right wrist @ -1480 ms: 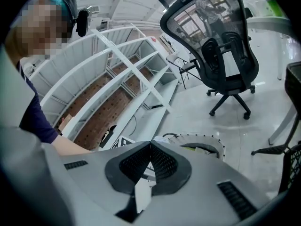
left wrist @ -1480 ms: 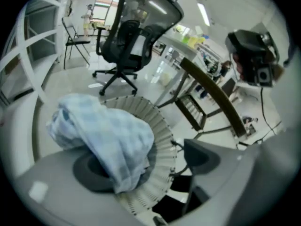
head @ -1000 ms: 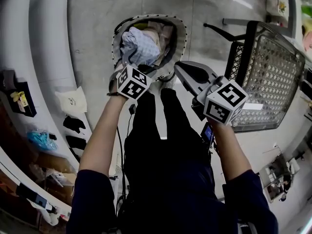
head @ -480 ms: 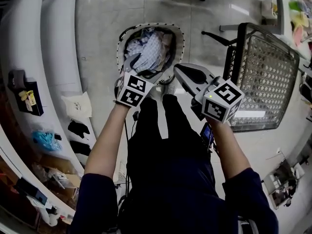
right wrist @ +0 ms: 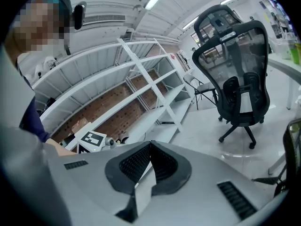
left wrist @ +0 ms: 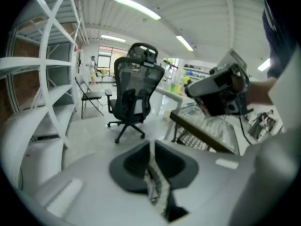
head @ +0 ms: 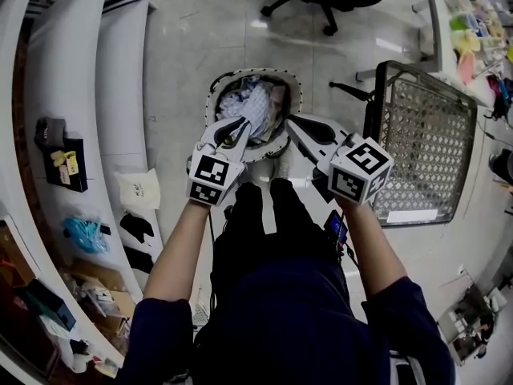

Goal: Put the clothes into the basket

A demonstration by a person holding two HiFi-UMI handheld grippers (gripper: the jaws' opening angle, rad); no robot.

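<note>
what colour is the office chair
Black, with a mesh back; the office chair shows best in the right gripper view.

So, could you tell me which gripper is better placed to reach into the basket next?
Left. The left gripper sits over the near rim of the basket, aimed at the clothes. Its jaws have just been closing, apparently on nothing. The right gripper is only at the basket's right edge.

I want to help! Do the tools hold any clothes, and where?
Nothing: the left tool has just closed empty; the right tool is shut, empty too.
</note>
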